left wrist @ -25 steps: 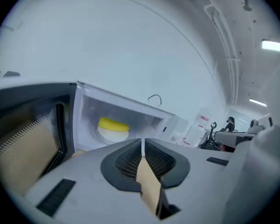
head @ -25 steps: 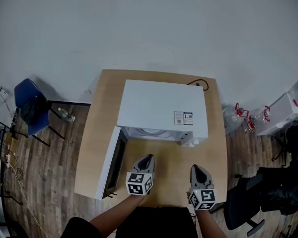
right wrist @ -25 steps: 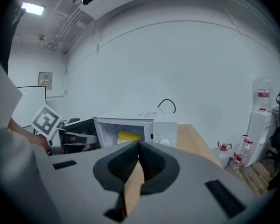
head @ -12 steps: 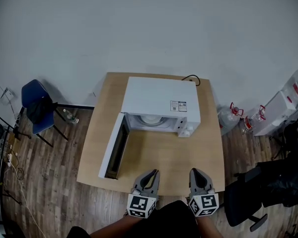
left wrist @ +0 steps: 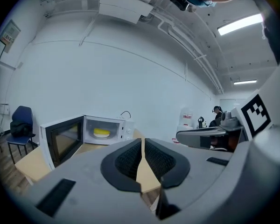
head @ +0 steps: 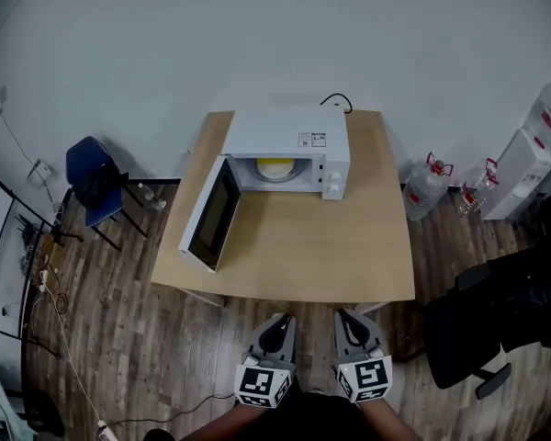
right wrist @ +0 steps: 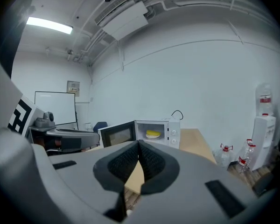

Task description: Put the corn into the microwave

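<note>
Corn (head: 274, 168) sits inside the open microwave (head: 289, 129) at twelve o'clock on the worktop (head: 303, 255); left claw (head: 277, 321) and right claw (head: 346, 317), at six, are closed and empty.

Head view: high overhead, facing steeply down. Left tool (head: 275, 324) and right tool (head: 345, 320) sit at the bottom edge; tabletop (head: 321, 246) and microwave (head: 289, 136) lie well ahead of them, small. Left gripper view, right gripper view: each low behind its own tool, looking almost level along the jaws. Jaws close up, microwave far ahead. All three share the microwave's open front and the tabletop.
</note>
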Tool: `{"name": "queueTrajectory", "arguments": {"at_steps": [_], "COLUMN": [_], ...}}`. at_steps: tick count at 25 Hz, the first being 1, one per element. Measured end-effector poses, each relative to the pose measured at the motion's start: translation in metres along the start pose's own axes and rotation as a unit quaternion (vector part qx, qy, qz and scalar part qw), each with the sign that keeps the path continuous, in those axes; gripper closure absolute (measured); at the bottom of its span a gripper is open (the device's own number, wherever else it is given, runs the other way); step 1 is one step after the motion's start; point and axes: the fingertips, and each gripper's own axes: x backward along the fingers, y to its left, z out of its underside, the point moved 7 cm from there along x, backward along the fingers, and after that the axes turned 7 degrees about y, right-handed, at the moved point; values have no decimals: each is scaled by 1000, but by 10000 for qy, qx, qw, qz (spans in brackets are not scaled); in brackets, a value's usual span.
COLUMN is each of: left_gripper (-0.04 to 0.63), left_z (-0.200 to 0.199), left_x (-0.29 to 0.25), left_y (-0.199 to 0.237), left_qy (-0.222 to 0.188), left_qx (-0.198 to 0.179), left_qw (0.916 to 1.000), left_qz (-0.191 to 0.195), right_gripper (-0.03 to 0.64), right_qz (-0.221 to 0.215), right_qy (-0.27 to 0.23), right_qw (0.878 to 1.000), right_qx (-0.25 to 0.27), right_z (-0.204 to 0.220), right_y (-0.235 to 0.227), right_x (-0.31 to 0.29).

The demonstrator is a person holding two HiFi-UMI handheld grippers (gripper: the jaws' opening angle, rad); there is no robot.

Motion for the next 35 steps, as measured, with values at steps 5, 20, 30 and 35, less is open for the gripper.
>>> {"name": "queueTrajectory", "arguments": {"at_steps": [5, 20, 30, 35], "left_gripper": [566, 566, 566, 566], "left_z": [18, 20, 27, 34], "left_x": [58, 124, 157, 163], "left_y": [-54, -42, -30, -40], "left_qy": [-55, -182, -277, -298], "left_qx": [-64, -212, -63, 42], "left_qw": [9999, 9987, 9986, 9989], "left_qz": [-108, -422, -454, -356], "right_gripper": [557, 557, 557, 557], "right_qz": [-126, 215, 196, 233], "right_qy": [-201, -465, -440, -364], "right_qw": [9987, 9977, 9973, 9975], "right_qx": [446, 449, 546, 557], "right_z": [19, 14, 14, 20], "right_y": [19, 40, 66, 72], "right_x": [68, 137, 145, 153]}}
